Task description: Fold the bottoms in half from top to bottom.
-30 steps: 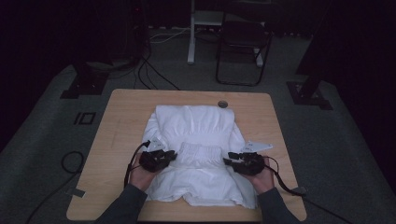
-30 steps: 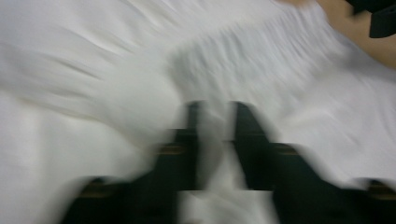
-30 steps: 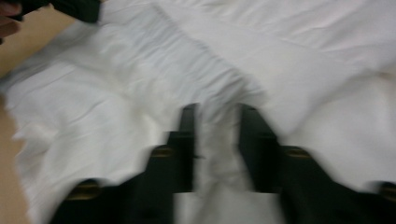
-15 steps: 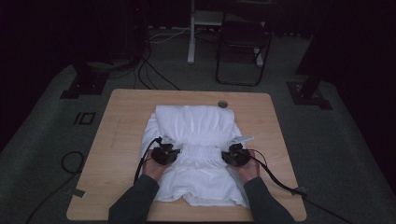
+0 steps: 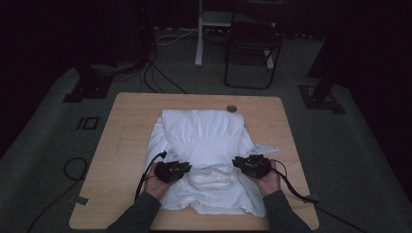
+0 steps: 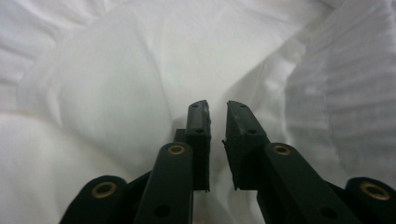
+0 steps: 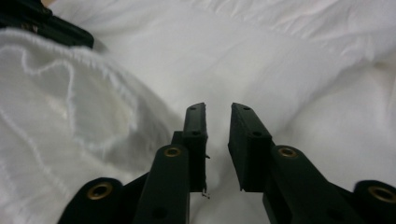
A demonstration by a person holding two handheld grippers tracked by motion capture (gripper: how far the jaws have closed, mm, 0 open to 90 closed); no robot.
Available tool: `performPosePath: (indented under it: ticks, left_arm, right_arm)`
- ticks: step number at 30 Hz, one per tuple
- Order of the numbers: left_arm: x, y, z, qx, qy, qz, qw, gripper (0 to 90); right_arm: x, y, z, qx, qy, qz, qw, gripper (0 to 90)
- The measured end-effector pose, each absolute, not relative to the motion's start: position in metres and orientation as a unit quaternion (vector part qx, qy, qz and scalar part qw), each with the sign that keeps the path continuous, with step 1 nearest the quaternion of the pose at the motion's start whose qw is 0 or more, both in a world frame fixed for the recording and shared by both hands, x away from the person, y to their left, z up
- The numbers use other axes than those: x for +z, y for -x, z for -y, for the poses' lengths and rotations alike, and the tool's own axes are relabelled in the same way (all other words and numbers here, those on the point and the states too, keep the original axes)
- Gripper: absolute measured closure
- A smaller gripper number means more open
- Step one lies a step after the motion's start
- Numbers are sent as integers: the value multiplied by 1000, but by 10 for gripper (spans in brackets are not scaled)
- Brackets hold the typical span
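The white garment (image 5: 204, 145) is soft matt cloth — ribbed and frayed at its collar (image 5: 212, 175) — on a smooth, pale wooden table (image 5: 121, 145), between matt black plastic jaws.

No readable text, label, brand, number or sign appears in any of the views.

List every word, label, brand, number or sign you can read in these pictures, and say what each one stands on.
None can be read.
White cloth: no print or tag shows.
Table: bare wood, no lettering.
Small round thing at the table's far edge: too small to tell.
Square floor mark: an outline, not letters.
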State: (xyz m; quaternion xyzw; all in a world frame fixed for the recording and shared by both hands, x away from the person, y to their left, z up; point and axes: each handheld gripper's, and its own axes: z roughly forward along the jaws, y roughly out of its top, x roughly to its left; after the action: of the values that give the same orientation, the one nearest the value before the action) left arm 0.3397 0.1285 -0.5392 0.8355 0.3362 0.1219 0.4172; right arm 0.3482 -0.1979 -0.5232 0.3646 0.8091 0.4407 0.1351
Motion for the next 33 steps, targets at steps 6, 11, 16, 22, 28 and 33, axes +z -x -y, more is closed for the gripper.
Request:
performPosePath:
  ticks: [6, 11, 16, 22, 28, 33]
  left_arm:
    - [-545, -330, -122, 112, -851, -314, 406, 750]
    - [-546, -319, -128, 100, -859, -305, 398, 725]
    - [-552, -310, -127, 101, -872, -295, 378, 710]
    - [-532, -330, -130, 131, -853, -309, 401, 635]
    - [-520, -372, -124, 160, -832, -335, 411, 615]
    - [-528, -407, -119, 172, -832, -356, 389, 598]
  right_arm:
    - [-525, -340, 182, 460, -321, -824, 85, 733]
    - [-538, -315, 181, 441, -295, -845, 68, 746]
    - [-555, -305, 176, 406, -283, -867, 60, 754]
    - [-536, -320, 178, 419, -294, -853, 101, 622]
    - [-519, -364, 176, 438, -332, -826, 122, 525]
    - [-519, -401, 166, 418, -356, -824, 138, 465]
